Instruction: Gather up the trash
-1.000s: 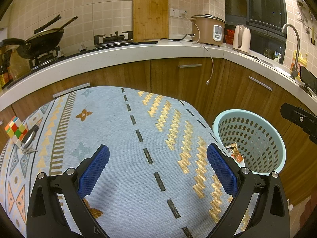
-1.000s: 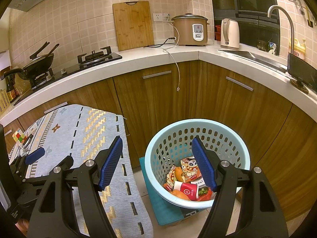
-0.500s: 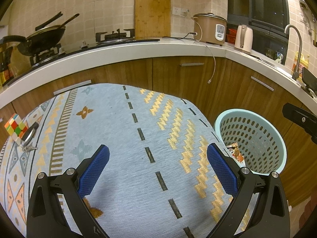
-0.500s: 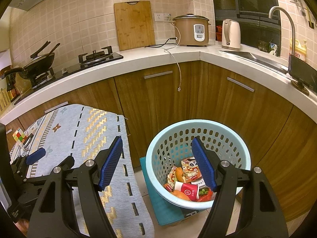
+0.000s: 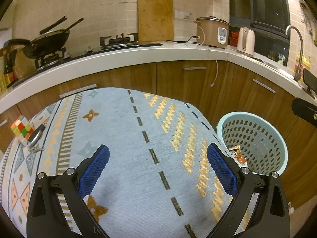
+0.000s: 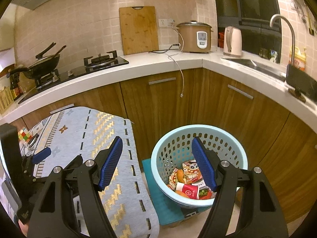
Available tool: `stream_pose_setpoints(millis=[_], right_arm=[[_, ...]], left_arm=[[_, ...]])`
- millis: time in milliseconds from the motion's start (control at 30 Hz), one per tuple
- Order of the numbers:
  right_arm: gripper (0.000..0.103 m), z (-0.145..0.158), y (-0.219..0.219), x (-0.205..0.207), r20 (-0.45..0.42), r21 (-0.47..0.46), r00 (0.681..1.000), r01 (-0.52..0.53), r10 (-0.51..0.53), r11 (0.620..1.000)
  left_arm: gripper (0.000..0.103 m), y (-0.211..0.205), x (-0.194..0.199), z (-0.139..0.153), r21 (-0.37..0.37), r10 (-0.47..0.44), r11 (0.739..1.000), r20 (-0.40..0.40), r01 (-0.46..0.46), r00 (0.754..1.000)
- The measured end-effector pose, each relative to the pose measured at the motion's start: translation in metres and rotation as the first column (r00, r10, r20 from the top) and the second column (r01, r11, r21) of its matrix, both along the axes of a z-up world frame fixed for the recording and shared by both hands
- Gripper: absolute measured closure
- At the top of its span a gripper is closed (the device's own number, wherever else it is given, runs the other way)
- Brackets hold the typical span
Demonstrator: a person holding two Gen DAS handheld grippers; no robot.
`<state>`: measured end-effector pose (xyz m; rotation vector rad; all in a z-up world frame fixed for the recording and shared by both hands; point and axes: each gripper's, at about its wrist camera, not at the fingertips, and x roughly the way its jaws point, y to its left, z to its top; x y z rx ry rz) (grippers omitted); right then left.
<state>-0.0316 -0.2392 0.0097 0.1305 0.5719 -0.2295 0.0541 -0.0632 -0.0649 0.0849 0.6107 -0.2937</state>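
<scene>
A light blue perforated basket [image 6: 158, 164] stands on the floor beside the table and holds several pieces of trash [image 6: 188, 180]: snack wrappers and a red cup. It also shows in the left wrist view [image 5: 281, 148], with a wrapper [image 5: 236, 154] inside. My right gripper [image 6: 157, 162] is open and empty, above the gap between the table edge and the basket. My left gripper [image 5: 158, 166] is open and empty, over the patterned blue tablecloth [image 5: 122, 138].
A Rubik's cube [image 5: 20, 129] and a key bunch [image 5: 34, 138] lie at the table's left edge. The basket sits on a teal box [image 6: 164, 204]. Wooden cabinets [image 6: 162, 107] and a white counter [image 6: 138, 67] with stove, wok, cutting board and rice cooker lie behind.
Both grippers stay open and empty. Both views have shifted slightly; the scene objects have not moved.
</scene>
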Motion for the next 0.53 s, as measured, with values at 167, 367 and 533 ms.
stream_pose_setpoints(millis=[167, 367, 533], right_arm=[[0.035, 0.013, 0.002, -0.013, 0.032, 0.004, 0.999, -0.016, 0.016, 1.000], [0.033, 0.019, 0.007, -0.023, 0.046, 0.014, 0.999, -0.029, 0.028, 0.999], [0.031, 0.026, 0.018, -0.027, 0.053, -0.002, 0.998, -0.042, 0.042, 0.999]], left_arm=[[0.007, 0.017, -0.016, 0.026, 0.017, 0.071, 0.997, 0.070, -0.072, 0.995], [0.007, 0.028, -0.030, 0.042, 0.055, 0.071, 0.996, 0.054, -0.074, 0.996], [0.007, 0.041, -0.039, 0.045, 0.042, 0.084, 0.995, 0.052, -0.087, 0.995]])
